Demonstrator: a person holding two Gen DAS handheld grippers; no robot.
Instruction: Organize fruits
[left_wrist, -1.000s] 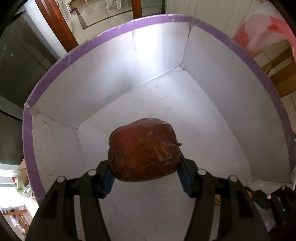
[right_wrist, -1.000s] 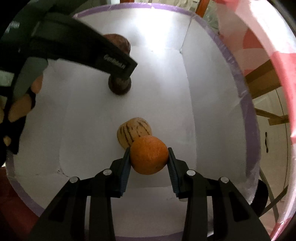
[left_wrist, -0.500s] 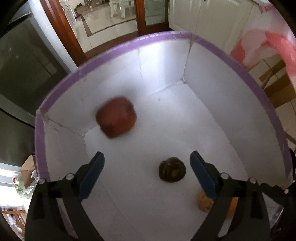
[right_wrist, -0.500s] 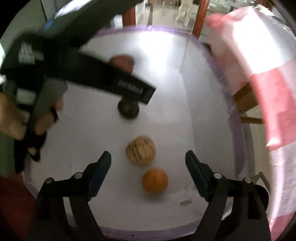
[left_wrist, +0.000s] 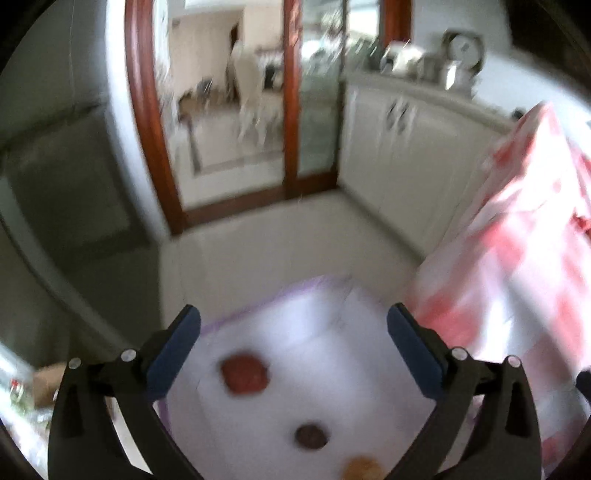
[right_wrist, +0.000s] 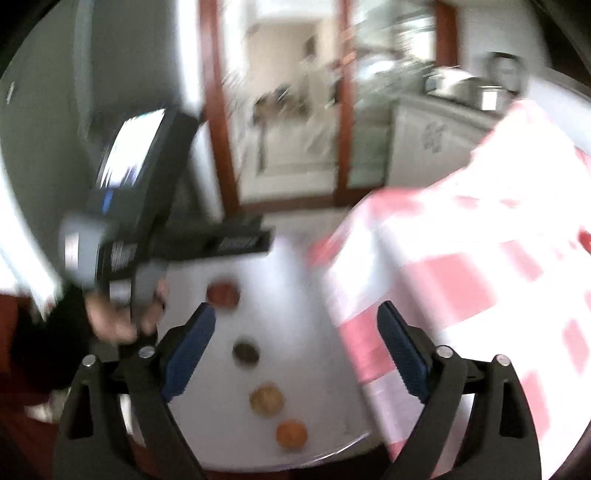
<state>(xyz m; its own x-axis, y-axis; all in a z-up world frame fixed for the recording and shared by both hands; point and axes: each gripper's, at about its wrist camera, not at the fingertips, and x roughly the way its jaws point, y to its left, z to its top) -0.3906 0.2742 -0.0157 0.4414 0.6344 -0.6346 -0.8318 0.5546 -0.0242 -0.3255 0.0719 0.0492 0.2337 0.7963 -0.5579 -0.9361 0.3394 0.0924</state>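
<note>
Four fruits lie apart in the white box (right_wrist: 295, 266), strung from 12 to 6 o'clock in the right wrist view: red fruit (right_wrist: 222, 293), dark fruit (right_wrist: 246, 353), striped fruit (right_wrist: 266, 399), orange (right_wrist: 291, 434). Both the left gripper (left_wrist: 293, 349) and right gripper (right_wrist: 297, 345) hang above, spread wide and empty, the right nearer the orange. Blur leaves the left tool's lettering unreadable.

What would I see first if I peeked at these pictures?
Four fruits in a row inside the white box: a red fruit farthest, a dark fruit, a striped fruit, and an orange nearest. The right gripper hangs open above them, beside a pink-and-white checked cloth.
</note>
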